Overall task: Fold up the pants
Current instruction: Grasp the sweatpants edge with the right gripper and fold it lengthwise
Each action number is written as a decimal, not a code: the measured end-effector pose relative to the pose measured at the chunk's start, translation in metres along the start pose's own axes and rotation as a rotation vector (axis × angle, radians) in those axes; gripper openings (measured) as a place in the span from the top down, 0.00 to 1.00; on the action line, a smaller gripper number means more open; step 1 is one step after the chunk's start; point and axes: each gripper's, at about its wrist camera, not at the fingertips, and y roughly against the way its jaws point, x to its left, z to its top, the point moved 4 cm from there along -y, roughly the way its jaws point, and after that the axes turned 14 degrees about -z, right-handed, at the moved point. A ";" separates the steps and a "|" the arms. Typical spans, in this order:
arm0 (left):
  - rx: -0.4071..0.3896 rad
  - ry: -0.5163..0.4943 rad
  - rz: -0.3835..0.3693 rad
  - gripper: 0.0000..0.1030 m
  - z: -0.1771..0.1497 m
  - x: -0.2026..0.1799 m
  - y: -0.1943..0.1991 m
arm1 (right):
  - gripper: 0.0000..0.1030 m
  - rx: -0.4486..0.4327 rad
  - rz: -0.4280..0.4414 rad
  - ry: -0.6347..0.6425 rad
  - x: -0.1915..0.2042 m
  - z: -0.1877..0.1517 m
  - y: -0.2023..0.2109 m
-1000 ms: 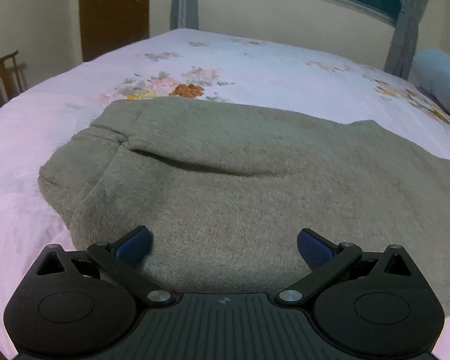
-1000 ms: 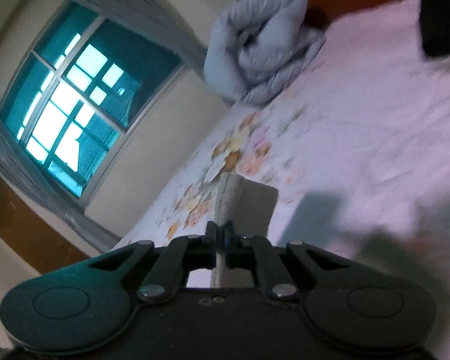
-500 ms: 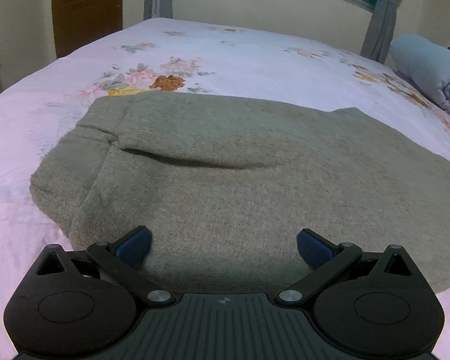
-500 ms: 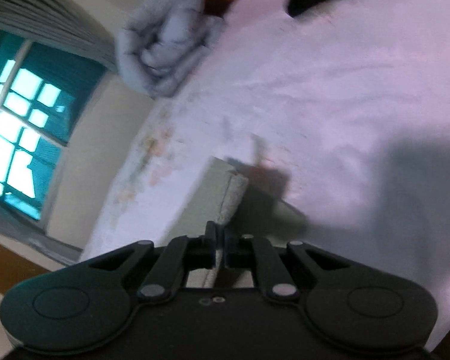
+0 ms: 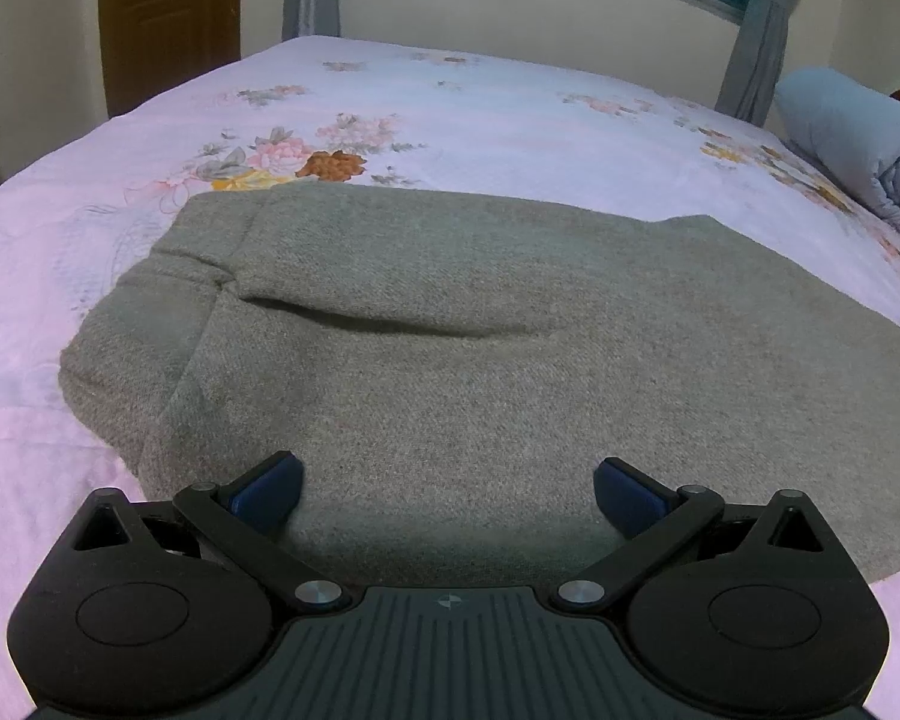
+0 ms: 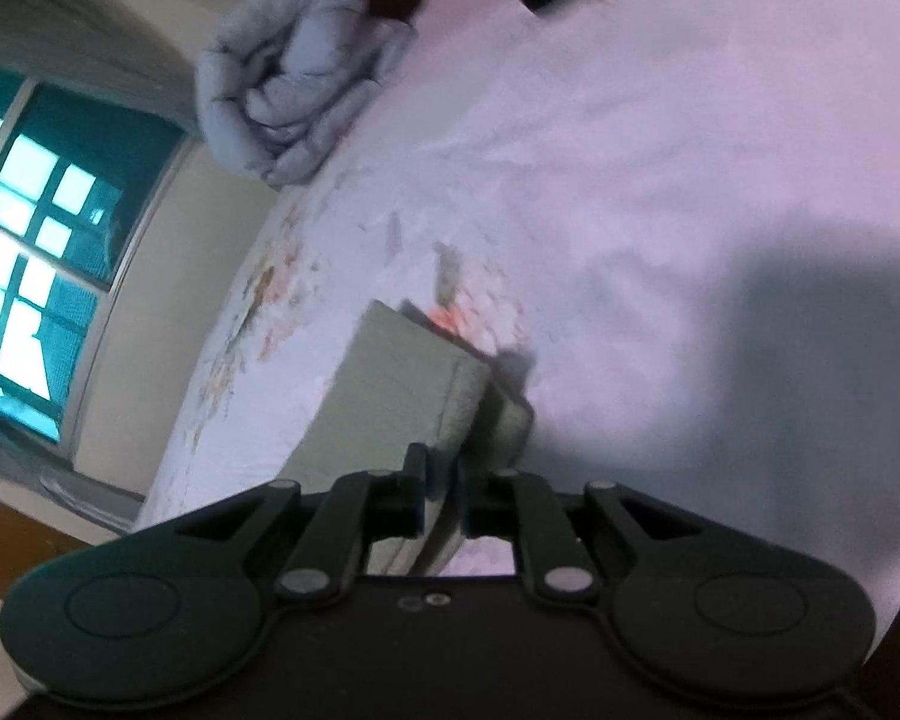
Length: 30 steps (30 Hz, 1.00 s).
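The big bed with the pale pink flowered sheet (image 5: 510, 120) fills both views. On its near part lie the grey-green woolly pants (image 5: 510, 348), spread flat, with one soft crease across the middle and a bunched edge on the left. A rolled light blue quilt (image 5: 852, 138) sits at the far right of the bed.

The step in hand looks like the fold itself: one end of the pants is being carried over and laid down. The right gripper (image 6: 444, 492) has its fingers pressed together on a thin edge of the grey-green cloth, low over the sheet. The left gripper (image 5: 447, 495) has its blue-tipped fingers (image 5: 270, 489) spread wide, with the near edge of the pants just under them and nothing pinched.

Next, the right side likely needs to set its edge down flat and straight, then let go. The left could press the cloth so it does not slide.

The left view shows the whole flat shape of the pants. The right view is blurry and tilted, but only it shows the pinched edge and a bright window (image 6: 36, 276).
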 end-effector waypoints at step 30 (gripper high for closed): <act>-0.252 0.322 0.056 0.00 -0.063 0.007 0.079 | 0.82 0.432 0.287 -0.074 0.124 -0.221 -0.005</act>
